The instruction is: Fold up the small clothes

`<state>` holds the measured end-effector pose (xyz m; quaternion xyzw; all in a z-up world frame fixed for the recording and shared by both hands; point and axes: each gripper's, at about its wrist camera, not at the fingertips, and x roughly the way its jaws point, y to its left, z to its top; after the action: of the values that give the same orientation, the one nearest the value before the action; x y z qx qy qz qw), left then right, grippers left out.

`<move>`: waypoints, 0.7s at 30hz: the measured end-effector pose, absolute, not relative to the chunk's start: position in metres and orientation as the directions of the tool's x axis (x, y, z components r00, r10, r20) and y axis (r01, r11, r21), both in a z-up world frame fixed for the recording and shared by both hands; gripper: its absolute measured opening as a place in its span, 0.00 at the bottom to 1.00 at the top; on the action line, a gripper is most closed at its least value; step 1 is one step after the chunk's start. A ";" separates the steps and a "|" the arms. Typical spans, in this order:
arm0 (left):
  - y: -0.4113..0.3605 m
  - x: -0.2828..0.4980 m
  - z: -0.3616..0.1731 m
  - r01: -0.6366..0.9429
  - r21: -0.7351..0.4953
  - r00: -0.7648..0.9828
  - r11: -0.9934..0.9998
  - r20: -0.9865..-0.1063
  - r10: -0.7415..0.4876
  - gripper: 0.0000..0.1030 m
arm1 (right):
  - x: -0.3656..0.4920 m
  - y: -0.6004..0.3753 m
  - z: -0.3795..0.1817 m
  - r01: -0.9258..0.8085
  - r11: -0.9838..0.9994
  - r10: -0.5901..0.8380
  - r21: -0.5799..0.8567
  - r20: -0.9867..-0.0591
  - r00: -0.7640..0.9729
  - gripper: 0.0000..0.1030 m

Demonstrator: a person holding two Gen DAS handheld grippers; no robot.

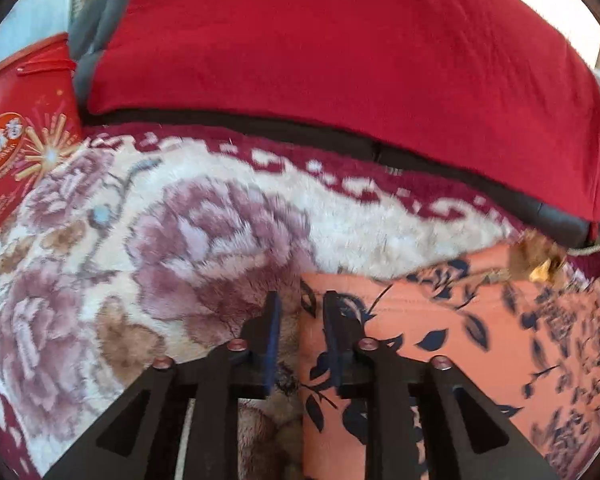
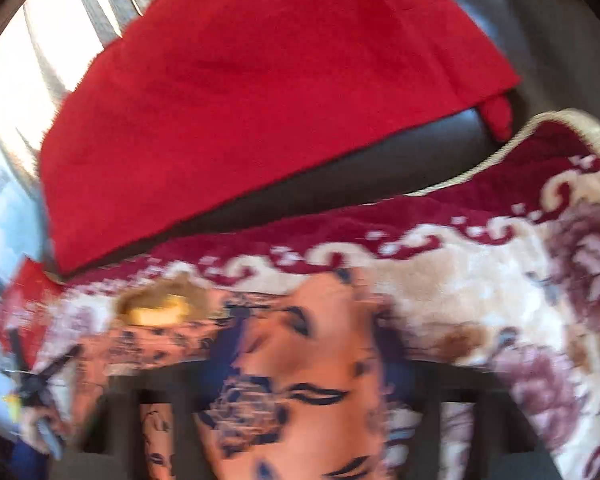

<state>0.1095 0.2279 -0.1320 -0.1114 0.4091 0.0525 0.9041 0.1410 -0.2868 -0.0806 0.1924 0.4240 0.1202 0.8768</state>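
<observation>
An orange garment with dark blue leaf print (image 1: 440,360) lies on a plush floral blanket (image 1: 140,240). My left gripper (image 1: 301,308) sits at the garment's left edge, its two blue-padded fingers close together with the edge between them; whether it grips the cloth is unclear. In the blurred right wrist view, the same garment (image 2: 300,380) bunches up between the fingers of my right gripper (image 2: 304,344), which are spread wide around it. A brown tag or patch (image 2: 160,304) shows on the garment's far left.
A red blanket (image 1: 340,60) lies over a dark cushion (image 1: 420,156) behind the floral blanket. A red printed box (image 1: 16,140) stands at the left. The floral blanket's trimmed edge (image 2: 560,120) curls up at the right.
</observation>
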 end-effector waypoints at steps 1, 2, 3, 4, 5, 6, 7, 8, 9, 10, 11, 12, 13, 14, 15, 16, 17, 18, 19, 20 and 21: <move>0.226 0.103 -0.125 -0.186 -0.165 0.676 0.969 -0.737 0.004 0.32 | 0.146 -0.281 -0.087 -0.090 0.852 0.470 0.515 -0.679 0.563 0.83; 0.224 0.096 -0.119 -0.182 -0.171 0.691 0.968 -0.722 0.002 0.35 | 0.152 -0.277 -0.095 -0.101 0.828 0.516 0.551 -0.679 0.523 0.83; 0.222 0.089 -0.114 -0.176 -0.177 0.706 0.968 -0.708 -0.001 0.40 | 0.159 -0.275 -0.106 -0.087 0.824 0.525 0.559 -0.697 0.488 0.83; 0.220 0.082 -0.109 -0.167 -0.182 0.719 0.969 -0.695 -0.007 0.43 | 0.166 -0.278 -0.119 -0.051 0.837 0.500 0.545 -0.724 0.474 0.83; 0.217 0.074 -0.105 -0.153 -0.188 0.729 0.970 -0.685 -0.018 0.44 | 0.174 -0.285 -0.132 0.004 0.845 0.471 0.535 -0.748 0.468 0.83; 0.214 0.064 -0.102 -0.136 -0.190 0.735 0.972 -0.678 -0.030 0.46 | 0.179 -0.292 -0.141 0.048 0.840 0.459 0.541 -0.754 0.469 0.81; 0.212 0.059 -0.099 -0.126 -0.190 0.737 0.974 -0.675 -0.036 0.48 | 0.185 -0.310 -0.151 0.121 0.809 0.449 0.575 -0.738 0.505 0.81; 0.208 0.049 -0.098 -0.112 -0.186 0.739 0.976 -0.672 -0.043 0.49 | 0.185 -0.322 -0.152 0.163 0.783 0.437 0.600 -0.718 0.542 0.81; 0.205 0.042 -0.097 -0.102 -0.182 0.738 0.978 -0.673 -0.048 0.55 | 0.184 -0.328 -0.151 0.184 0.763 0.434 0.619 -0.703 0.563 0.81; 0.202 0.035 -0.096 -0.092 -0.177 0.736 0.980 -0.675 -0.053 0.60 | 0.179 -0.331 -0.147 0.205 0.748 0.425 0.632 -0.692 0.584 0.81; 0.199 0.028 -0.095 -0.088 -0.175 0.737 0.981 -0.674 -0.054 0.62 | 0.174 -0.329 -0.141 0.199 0.764 0.407 0.614 -0.697 0.590 0.82; 0.195 0.020 -0.095 -0.086 -0.174 0.742 0.981 -0.668 -0.054 0.65 | 0.166 -0.324 -0.134 0.185 0.796 0.376 0.576 -0.710 0.595 0.82; 0.193 0.015 -0.095 -0.086 -0.174 0.744 0.981 -0.666 -0.053 0.67 | 0.155 -0.318 -0.127 0.157 0.820 0.362 0.550 -0.712 0.601 0.82; 0.189 0.008 -0.096 -0.086 -0.176 0.743 0.981 -0.667 -0.055 0.68 | 0.142 -0.313 -0.119 0.125 0.831 0.367 0.541 -0.704 0.608 0.82; 0.185 0.002 -0.097 -0.079 -0.183 0.739 0.980 -0.670 -0.065 0.69 | 0.130 -0.310 -0.115 0.106 0.833 0.374 0.543 -0.694 0.616 0.82; 0.180 -0.002 -0.098 -0.068 -0.189 0.736 0.980 -0.672 -0.079 0.69 | 0.107 -0.305 -0.108 0.081 0.825 0.394 0.559 -0.673 0.626 0.82; 0.175 -0.006 -0.098 -0.061 -0.193 0.734 0.979 -0.674 -0.087 0.69 | 0.089 -0.300 -0.105 0.059 0.817 0.419 0.574 -0.661 0.622 0.82; 0.168 -0.012 -0.099 -0.052 -0.201 0.730 0.978 -0.676 -0.101 0.69 | 0.068 -0.295 -0.101 0.039 0.803 0.447 0.595 -0.644 0.621 0.82; 0.162 -0.015 -0.100 -0.044 -0.209 0.727 0.977 -0.677 -0.112 0.70 | 0.051 -0.292 -0.100 0.026 0.787 0.467 0.616 -0.624 0.627 0.82; 0.155 -0.019 -0.101 -0.031 -0.219 0.724 0.975 -0.678 -0.129 0.71 | 0.028 -0.287 -0.101 0.010 0.767 0.495 0.642 -0.602 0.626 0.82; 0.147 -0.023 -0.103 -0.017 -0.220 0.721 0.975 -0.679 -0.141 0.72 | 0.016 -0.284 -0.104 0.003 0.757 0.512 0.653 -0.596 0.618 0.82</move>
<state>-0.0228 0.1474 -0.1027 -0.1060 0.3721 -0.0335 0.9215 0.0155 -0.2844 -0.1036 0.3141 0.4100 0.1512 0.8428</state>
